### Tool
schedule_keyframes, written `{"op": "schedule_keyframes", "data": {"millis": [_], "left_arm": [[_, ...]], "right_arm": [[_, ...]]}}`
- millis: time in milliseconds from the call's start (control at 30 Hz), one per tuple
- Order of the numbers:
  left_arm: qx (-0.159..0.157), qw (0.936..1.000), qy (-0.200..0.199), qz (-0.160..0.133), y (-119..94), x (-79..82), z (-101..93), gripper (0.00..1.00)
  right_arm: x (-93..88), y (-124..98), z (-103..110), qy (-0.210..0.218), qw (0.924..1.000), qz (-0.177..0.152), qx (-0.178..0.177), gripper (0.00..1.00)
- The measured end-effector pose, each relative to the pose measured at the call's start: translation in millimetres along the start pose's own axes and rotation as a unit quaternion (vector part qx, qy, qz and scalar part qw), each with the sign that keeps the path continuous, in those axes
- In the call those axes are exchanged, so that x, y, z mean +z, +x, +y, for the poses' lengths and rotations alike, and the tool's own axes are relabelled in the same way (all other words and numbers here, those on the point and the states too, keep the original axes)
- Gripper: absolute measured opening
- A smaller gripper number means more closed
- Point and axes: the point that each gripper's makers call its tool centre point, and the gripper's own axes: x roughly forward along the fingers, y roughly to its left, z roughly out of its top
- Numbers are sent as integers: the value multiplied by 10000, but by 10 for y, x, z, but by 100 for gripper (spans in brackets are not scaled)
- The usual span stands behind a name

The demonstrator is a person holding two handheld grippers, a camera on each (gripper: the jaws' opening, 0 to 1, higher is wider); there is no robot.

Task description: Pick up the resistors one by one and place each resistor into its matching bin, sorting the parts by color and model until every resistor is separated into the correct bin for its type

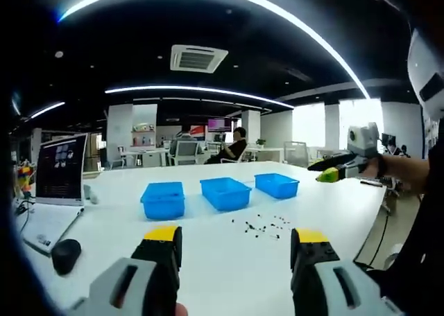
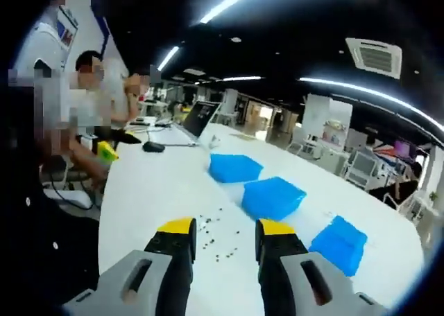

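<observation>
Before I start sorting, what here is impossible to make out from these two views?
- Resistors: tiny dark specks in both views; colour and model unreadable.
- Bin contents: the three blue bins sit at a low angle in the left gripper view, so their walls hide the floors; the right gripper view is too blurred to show any.
- Laptop screen: too small to read.
- Right gripper, seen in the left gripper view: side-on, jaw gap unclear there.
</observation>
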Motion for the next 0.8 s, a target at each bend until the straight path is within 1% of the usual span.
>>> {"op": "schedule_keyframes", "data": {"millis": [100, 167, 200, 233, 333, 400, 467, 567, 633, 700, 733, 767, 800], "left_arm": [[4, 10000, -4, 58, -23, -40, 10, 64], [15, 10000, -20, 82, -39, -61, 21, 64], [25, 10000, -26, 90, -47, -68, 30, 64], [35, 9999, -32, 95, -55, -75, 39, 64], [80, 9999, -57, 102, -79, -90, 77, 64], [115, 9999, -72, 103, -95, -98, 104, 64], [133, 9998, -84, 109, -106, -104, 120, 64], [175, 9997, -103, 125, -123, -116, 151, 64], [196, 9997, -101, 141, -131, -126, 165, 64], [212, 9996, -112, 150, -137, -135, 177, 64], [221, 9996, -112, 162, -139, -143, 182, 64], [226, 9995, -104, 172, -140, -150, 183, 64], [227, 9995, -100, 177, -140, -153, 184, 64]], "right_arm": [[14, 138, 5, -387, 9981, 273, 401, 35], [40, 221, 5, -668, 9953, 349, 609, 33], [45, 289, 10, -828, 9924, 447, 792, 33], [48, 327, 11, -898, 9908, 493, 881, 33], [51, 510, 18, -1301, 9813, 661, 1258, 33], [28, 663, 33, -1770, 9692, 807, 1512, 32], [-7, 800, 62, -2123, 9579, 959, 1676, 32], [-81, 990, 80, -2706, 9342, 1140, 2026, 31], [-119, 1090, 141, -2972, 9189, 1270, 2264, 30], [-141, 1147, 183, -3148, 9075, 1318, 2447, 30], [-183, 1188, 211, -3341, 8938, 1413, 2637, 29], [-213, 1223, 227, -3465, 8846, 1478, 2750, 29], [-236, 1242, 236, -3526, 8791, 1526, 2821, 29]]}}
